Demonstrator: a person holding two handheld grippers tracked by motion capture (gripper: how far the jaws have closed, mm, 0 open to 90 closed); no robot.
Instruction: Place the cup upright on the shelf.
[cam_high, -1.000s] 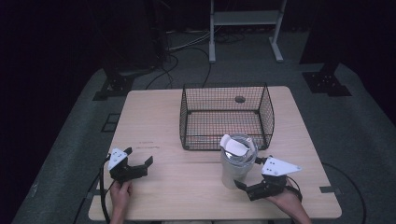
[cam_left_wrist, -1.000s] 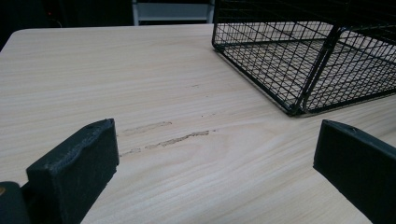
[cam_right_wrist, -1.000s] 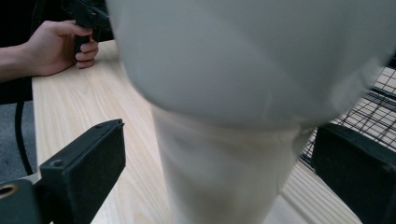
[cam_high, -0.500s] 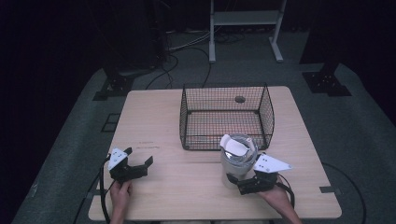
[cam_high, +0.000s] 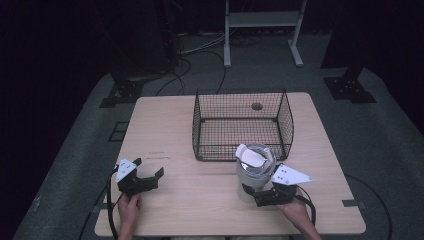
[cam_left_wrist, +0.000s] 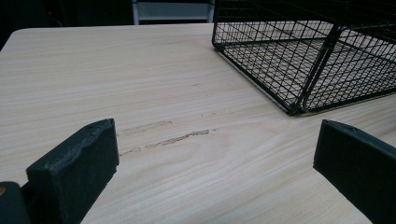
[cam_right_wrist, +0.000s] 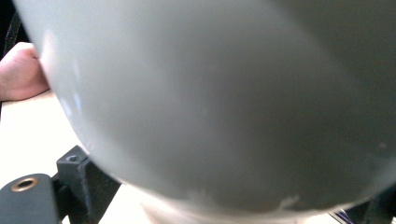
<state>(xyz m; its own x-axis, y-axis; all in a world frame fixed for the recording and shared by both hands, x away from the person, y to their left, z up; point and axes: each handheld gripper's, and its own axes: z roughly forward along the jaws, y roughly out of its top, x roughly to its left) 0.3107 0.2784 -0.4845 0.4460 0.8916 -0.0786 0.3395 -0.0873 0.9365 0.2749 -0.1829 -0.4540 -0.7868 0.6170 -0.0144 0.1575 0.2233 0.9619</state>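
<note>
A pale grey tumbler (cam_high: 255, 170) with a lid and a white flap on top stands upright on the table, just in front of the wire basket. My right gripper (cam_high: 254, 196) is at its base from the right, open, with one jaw on each side. In the right gripper view the tumbler wall (cam_right_wrist: 224, 93) looms very close above my right gripper (cam_right_wrist: 224, 200). I cannot tell whether the jaws touch it. My left gripper (cam_high: 149, 167) rests open near the front left of the table, with bare wood between the jaws of that left gripper (cam_left_wrist: 215, 154).
A black wire basket (cam_high: 242, 125) stands at the back middle of the wooden table (cam_high: 165, 130), and its near corner (cam_left_wrist: 303, 51) lies ahead and right of my left gripper. A hand (cam_right_wrist: 18, 70) shows beyond the tumbler. Faint marks (cam_left_wrist: 177, 137) streak the wood.
My right gripper has moved left, up to the tumbler, so its jaws now straddle the base. The left gripper and the tumbler have stayed in place.
</note>
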